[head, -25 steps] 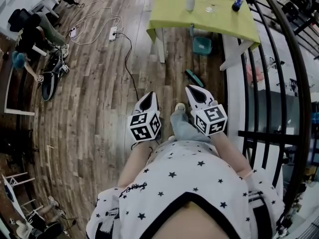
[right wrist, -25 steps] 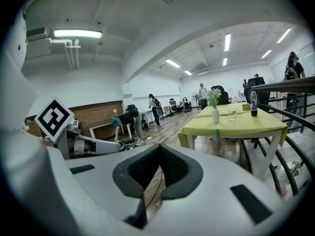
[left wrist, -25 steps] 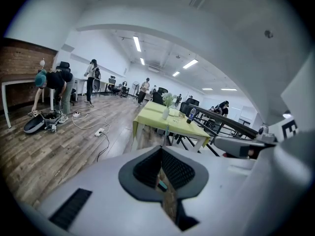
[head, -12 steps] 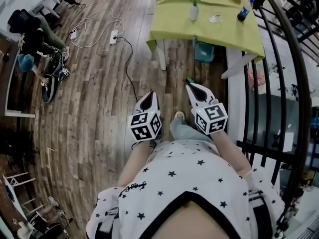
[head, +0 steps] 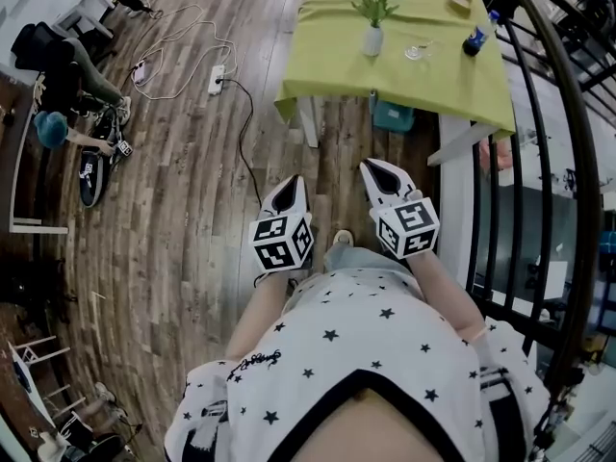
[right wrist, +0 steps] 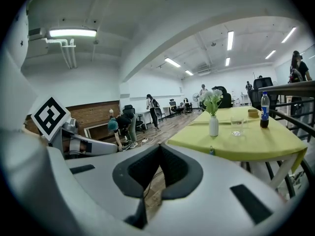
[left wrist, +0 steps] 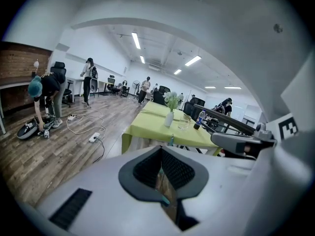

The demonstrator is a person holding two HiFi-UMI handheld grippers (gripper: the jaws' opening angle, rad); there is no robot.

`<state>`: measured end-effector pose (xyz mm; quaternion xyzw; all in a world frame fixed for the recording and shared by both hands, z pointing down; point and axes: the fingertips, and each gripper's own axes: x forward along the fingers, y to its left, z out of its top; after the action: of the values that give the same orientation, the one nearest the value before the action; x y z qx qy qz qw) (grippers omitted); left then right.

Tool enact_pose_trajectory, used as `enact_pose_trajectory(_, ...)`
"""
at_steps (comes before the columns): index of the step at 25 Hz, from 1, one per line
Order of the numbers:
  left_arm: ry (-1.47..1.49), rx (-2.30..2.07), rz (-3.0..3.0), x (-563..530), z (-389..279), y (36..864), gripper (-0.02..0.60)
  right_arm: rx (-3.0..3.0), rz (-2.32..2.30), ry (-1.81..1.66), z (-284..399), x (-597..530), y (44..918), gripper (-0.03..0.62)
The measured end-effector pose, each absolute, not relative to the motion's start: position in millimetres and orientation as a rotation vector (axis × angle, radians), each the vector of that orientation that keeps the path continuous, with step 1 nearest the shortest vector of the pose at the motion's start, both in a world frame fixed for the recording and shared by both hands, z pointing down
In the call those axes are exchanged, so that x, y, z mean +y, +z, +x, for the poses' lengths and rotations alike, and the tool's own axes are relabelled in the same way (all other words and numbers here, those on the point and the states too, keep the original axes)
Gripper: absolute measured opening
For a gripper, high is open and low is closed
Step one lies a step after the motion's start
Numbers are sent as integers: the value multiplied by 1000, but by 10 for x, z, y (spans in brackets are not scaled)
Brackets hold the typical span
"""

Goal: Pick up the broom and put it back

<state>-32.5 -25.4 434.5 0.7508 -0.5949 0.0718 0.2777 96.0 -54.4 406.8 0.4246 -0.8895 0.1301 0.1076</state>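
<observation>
The left gripper (head: pixel 291 185), white plastic with a black-and-white marker cube on its back, has its two jaws closed tight. In the left gripper view (left wrist: pixel 160 149) the dark pads meet at the tip. Only a thin slit behind them lets the floor show, and nothing is between them. The right gripper (head: pixel 378 169) is the same kind. In the right gripper view (right wrist: pixel 159 147) its jaws are closed too, and it holds nothing. Both grippers are in the air, side by side and a little apart, above the brown wooden plank floor (head: pixel 183 181). They touch nothing.

Straight ahead of both grippers is a table with a yellow-green cloth (head: pixel 433 80). On it are a white vase with a green plant (head: pixel 372 37), a clear glass (head: pixel 416 52) and a dark blue bottle (head: pixel 472 42).

A thin blue-green stick (head: pixel 372 98) stands up at the near edge of the table, well apart from the grippers. It looks like the handle of the broom. Only its top shows, so I cannot tell where the brush end is. Just past it, under the table, sits a blue-green bin (head: pixel 393 116). A black metal railing (head: pixel 520 171) runs along the outer side of the right gripper.
</observation>
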Motion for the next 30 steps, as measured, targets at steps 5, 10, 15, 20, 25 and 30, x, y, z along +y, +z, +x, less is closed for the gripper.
enact_pose_trajectory(5,221,-1585,2023,-540,-204,4409,11,-2604,1255,399,1081,-851,4168,-6)
enact_pose_trajectory(10,230,-1580,2013,-740,-163,4484,11,-2594,1255,400,1146,-1053,4257,-6)
enact_pose_trajectory(15,240,-1572,2014,-835,-139,4523,11,-2582,1267,406,1172,-1173,4332,-6)
enact_pose_trajectory(20,268,-1580,1987,-1071,-100,4633,11,-2566,1271,424,1265,-1460,4512,-6)
enact_pose_trajectory(25,274,-1585,1963,-1197,-84,4735,11,-2535,1312,439,1401,-1658,4707,-6)
enact_pose_trajectory(30,299,-1558,1940,-1272,-126,4821,11,-2482,1367,438,1450,-1887,4848,-6)
